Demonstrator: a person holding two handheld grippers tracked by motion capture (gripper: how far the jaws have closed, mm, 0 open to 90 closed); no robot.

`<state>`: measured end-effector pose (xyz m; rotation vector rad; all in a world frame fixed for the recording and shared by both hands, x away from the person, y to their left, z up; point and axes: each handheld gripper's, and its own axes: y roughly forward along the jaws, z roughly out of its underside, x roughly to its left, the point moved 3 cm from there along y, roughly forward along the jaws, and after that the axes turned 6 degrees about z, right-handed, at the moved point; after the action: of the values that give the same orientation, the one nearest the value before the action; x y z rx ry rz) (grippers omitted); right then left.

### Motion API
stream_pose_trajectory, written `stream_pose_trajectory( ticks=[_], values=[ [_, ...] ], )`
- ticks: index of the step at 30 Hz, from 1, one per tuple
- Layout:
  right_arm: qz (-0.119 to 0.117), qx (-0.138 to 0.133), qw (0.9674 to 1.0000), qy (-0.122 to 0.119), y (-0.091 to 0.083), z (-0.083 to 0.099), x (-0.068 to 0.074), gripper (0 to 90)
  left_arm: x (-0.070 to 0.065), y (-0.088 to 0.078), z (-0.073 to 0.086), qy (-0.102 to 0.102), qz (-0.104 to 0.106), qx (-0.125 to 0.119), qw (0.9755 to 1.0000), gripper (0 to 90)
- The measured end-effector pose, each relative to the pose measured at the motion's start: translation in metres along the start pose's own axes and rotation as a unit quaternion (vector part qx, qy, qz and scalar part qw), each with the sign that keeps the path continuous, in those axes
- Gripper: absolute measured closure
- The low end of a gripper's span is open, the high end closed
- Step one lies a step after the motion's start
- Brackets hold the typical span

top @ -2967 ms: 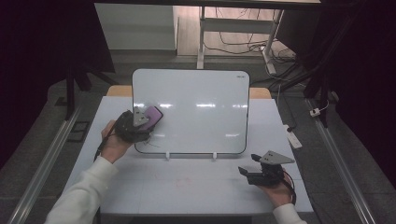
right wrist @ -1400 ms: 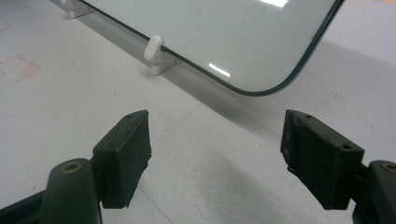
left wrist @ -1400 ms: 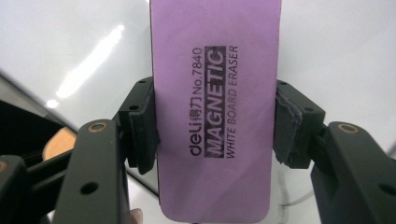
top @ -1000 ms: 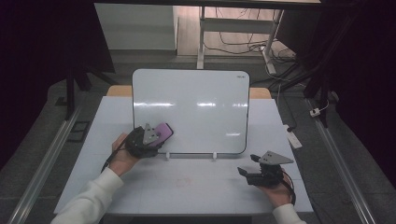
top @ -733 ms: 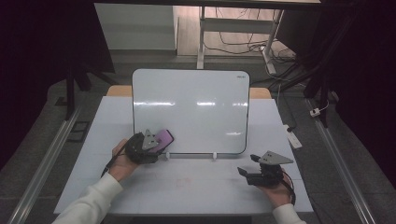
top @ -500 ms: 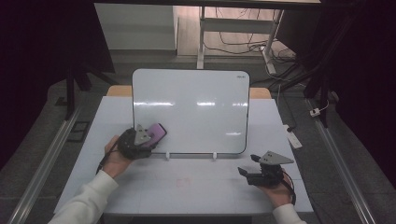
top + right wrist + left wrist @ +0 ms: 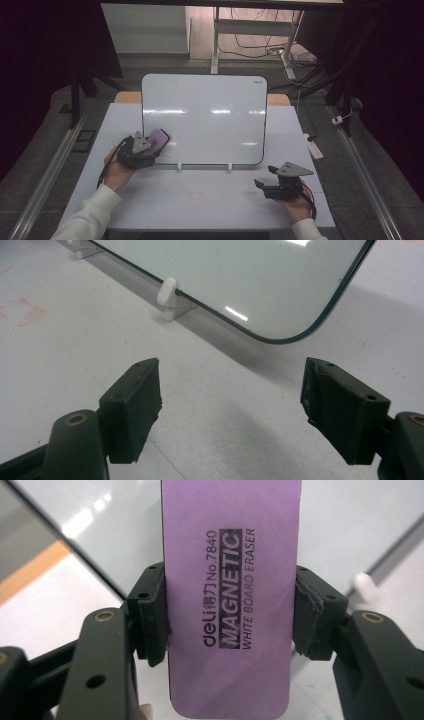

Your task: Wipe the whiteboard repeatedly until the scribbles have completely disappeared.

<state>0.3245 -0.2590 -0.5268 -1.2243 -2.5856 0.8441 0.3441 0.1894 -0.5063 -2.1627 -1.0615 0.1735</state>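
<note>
The left claw [image 7: 150, 146] grips a purple eraser [image 7: 157, 139] across its width, both black pads pressed flat against its long edges. The eraser is a rounded, slab-like block with a matte face printed "MAGNETIC WHITE BOARD ERASER"; in the left claw view [image 7: 231, 605] its far end runs off the top of the picture, so where that end meets the board cannot be made out there. From the high view the eraser sits at the near left corner of the whiteboard [image 7: 210, 115], over its glossy surface.

The whiteboard is a smooth, shiny white panel with rounded corners and a thin dark rim, propped on two small white plastic feet [image 7: 180, 165] on the pale bench [image 7: 210, 200]. Faint reddish marks [image 7: 27, 310] stain the bench's matte top.

The right claw [image 7: 261, 184] rests low at the near right of the bench, its jaws spread wide with nothing between them. In the right claw view [image 7: 230, 405] only bare bench lies between the pads, with the board's rounded corner beyond.
</note>
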Motion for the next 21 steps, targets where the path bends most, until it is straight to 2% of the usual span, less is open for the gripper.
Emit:
stream_pose_trajectory(
  ticks=[6,8,10,13,16,20,21],
  values=[
    [-0.001,0.0,1.0,-0.001,0.0,0.0,0.0,23.5,-0.02,0.01,0.004,0.004,0.032,0.004,0.9995,40.8],
    [0.0,-0.001,1.0,-0.001,0.0,0.0,0.0,23.5,-0.026,0.014,0.004,0.001,0.052,0.006,0.9986,40.8],
    [0.0,0.0,1.0,0.0,0.0,0.0,0.0,23.5,-0.031,0.016,0.003,0.011,0.054,0.01,0.9985,40.8],
    [0.0,0.0,1.0,-0.001,0.0,0.0,0.0,23.5,-0.038,0.022,0.002,0.005,0.086,0.013,0.9962,40.8],
    [0.0,0.0,1.0,-0.002,0.0,0.0,0.0,23.5,-0.044,0.025,0.0,0.02,0.088,0.018,0.9958,40.7],
    [0.001,0.0,1.0,0.0,0.0,0.0,0.0,23.5,-0.048,0.029,-0.002,0.015,0.112,0.016,0.9935,40.8],
    [0.001,0.0,1.0,-0.001,0.0,0.0,0.0,23.5,-0.049,0.03,-0.003,0.019,0.112,0.018,0.9933,40.8]
  ],
)
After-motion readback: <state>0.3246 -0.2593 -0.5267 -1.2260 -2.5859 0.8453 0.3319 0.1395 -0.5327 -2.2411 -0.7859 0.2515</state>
